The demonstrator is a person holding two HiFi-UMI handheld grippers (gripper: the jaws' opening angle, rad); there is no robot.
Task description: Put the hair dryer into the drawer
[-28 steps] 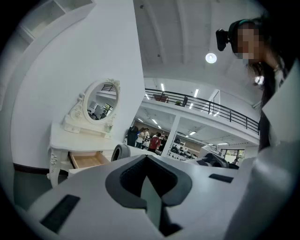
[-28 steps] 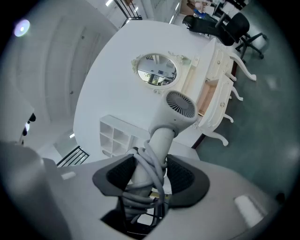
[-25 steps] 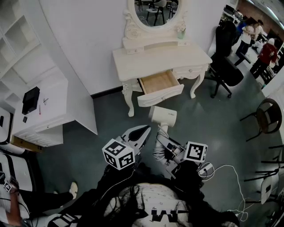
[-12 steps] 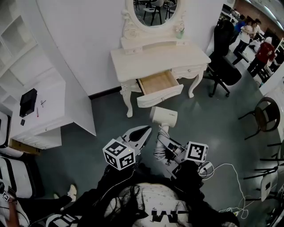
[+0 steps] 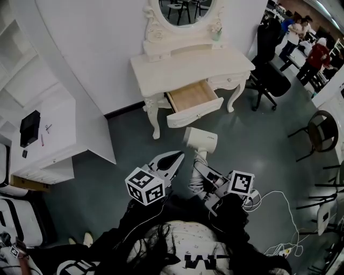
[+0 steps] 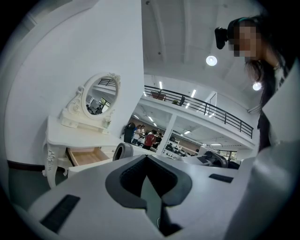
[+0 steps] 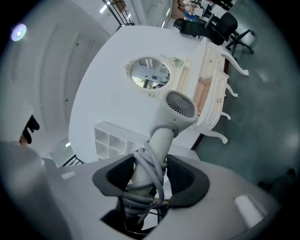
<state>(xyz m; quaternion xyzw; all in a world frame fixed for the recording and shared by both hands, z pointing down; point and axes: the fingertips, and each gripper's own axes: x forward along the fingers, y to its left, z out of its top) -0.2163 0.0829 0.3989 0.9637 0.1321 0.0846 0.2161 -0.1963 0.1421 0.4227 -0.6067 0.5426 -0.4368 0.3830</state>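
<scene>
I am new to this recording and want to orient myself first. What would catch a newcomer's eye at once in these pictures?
The white hair dryer stands out most, clamped in the right gripper and held out toward the furniture. Just beyond it, against the white wall, stands a cream dressing table with an oval mirror. Its wooden drawer is pulled open and looks empty.

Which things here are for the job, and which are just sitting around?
For the job: hair dryer, gripped in the right tool; open drawer of the dressing table.
Just sitting around: mirror; office chair; flat black thing on the white cabinet.
</scene>
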